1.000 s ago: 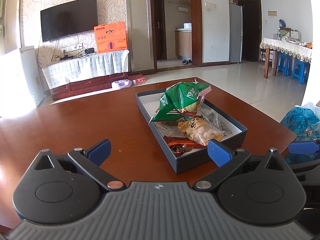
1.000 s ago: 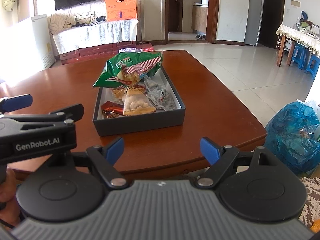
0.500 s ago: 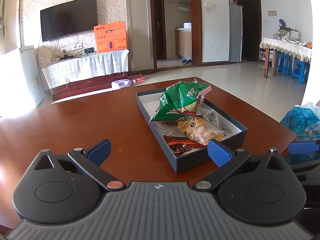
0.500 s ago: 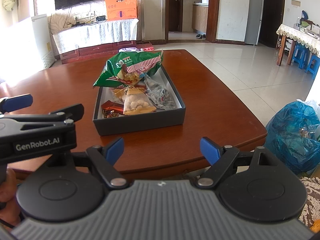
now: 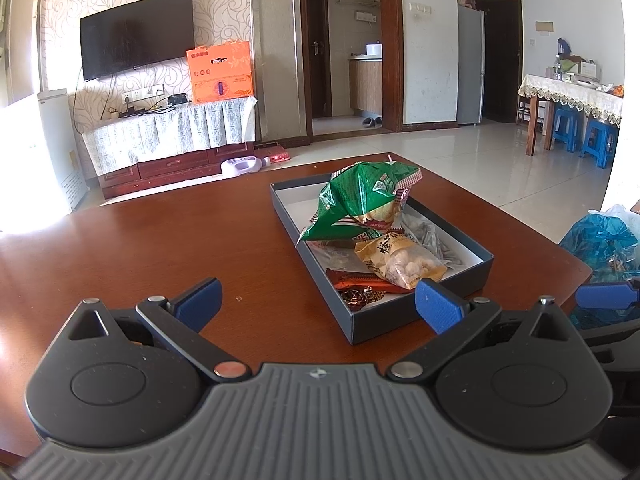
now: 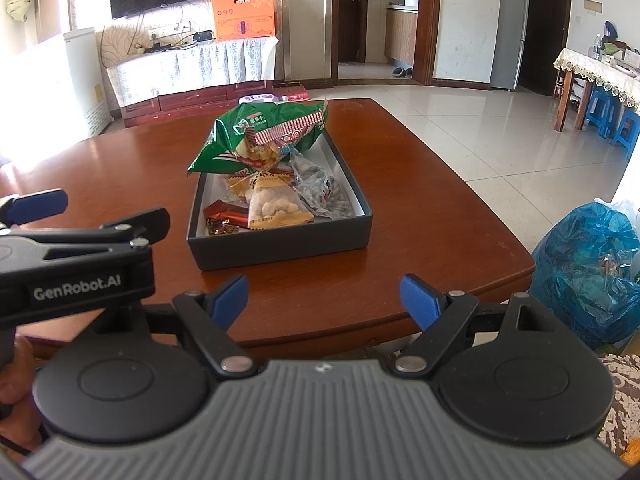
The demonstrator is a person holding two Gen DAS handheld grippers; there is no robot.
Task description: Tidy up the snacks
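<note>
Nothing has shifted in the last second: both tools hang level at the near edge of the glossy reddish-brown wooden table (image 5: 168,240) with the scene ahead unchanged. From left to right, the left gripper (image 5: 316,300) is spread wide and empty with the dark grey shallow cardboard box (image 5: 362,326) just ahead and to its right, and the right gripper (image 6: 325,298) is likewise spread and empty, the box straight ahead. All the snacks lie inside the box, the crinkled green foil crisp bag (image 6: 256,136) piled over the clear-and-yellow peanut packet (image 6: 276,208) and the small red-brown foil wrapper (image 6: 226,213), a scene that fits both a finished tidy-up and one needing sorting, so any pick should pinch a bag by its seam.
</note>
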